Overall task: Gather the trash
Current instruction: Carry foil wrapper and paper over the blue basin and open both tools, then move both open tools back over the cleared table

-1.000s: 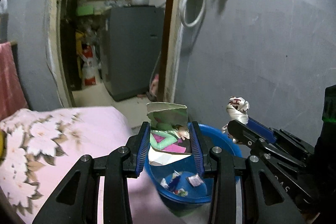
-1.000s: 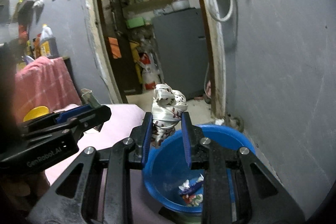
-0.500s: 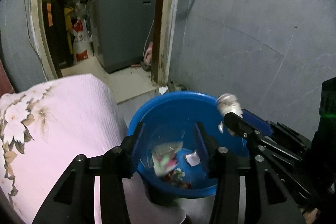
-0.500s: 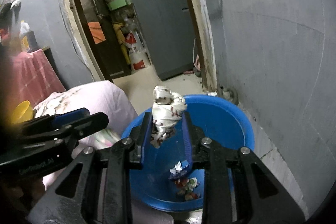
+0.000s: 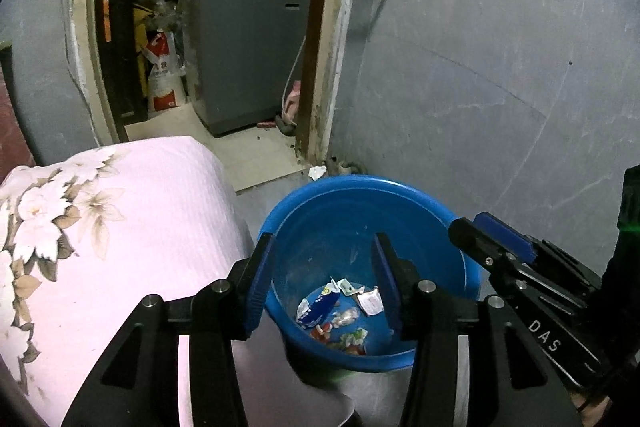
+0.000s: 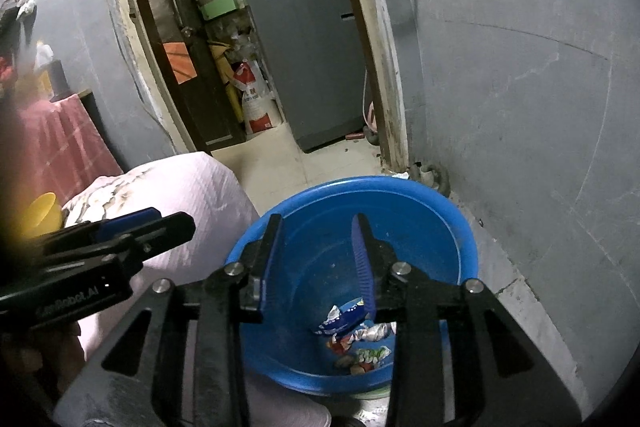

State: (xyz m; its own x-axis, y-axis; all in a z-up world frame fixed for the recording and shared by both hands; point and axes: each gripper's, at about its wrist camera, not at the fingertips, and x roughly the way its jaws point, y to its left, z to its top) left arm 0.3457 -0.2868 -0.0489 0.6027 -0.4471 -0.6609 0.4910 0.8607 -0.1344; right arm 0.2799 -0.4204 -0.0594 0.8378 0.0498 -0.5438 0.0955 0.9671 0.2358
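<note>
A round blue basin (image 5: pixel 360 187) (image 6: pixel 420 195) stands on the floor by the grey wall. Several crumpled wrappers (image 5: pixel 332 311) (image 6: pixel 352 335) lie at its bottom, a blue-and-white packet among them. My left gripper (image 5: pixel 322 271) hangs over the basin, open, with nothing between its blue pads. My right gripper (image 6: pixel 316 259) is also above the basin; its jaws are opening and nothing sits between them. Each gripper shows from the side in the other's view: the right gripper (image 5: pixel 492 239) at the right, the left gripper (image 6: pixel 152 227) at the left.
A pink bed cover (image 5: pixel 120 227) (image 6: pixel 180 187) with a flower print lies just left of the basin. Behind stands an open doorway with a grey cabinet (image 5: pixel 244 47) and a red-and-white sack (image 5: pixel 162 75). A white paper scrap (image 5: pixel 318 171) lies on the floor by the door frame.
The left gripper let go of its green-and-pink wrapper and the right gripper released its white crumpled wad; both dropped into the basin. Both grippers sank closer to the basin.
</note>
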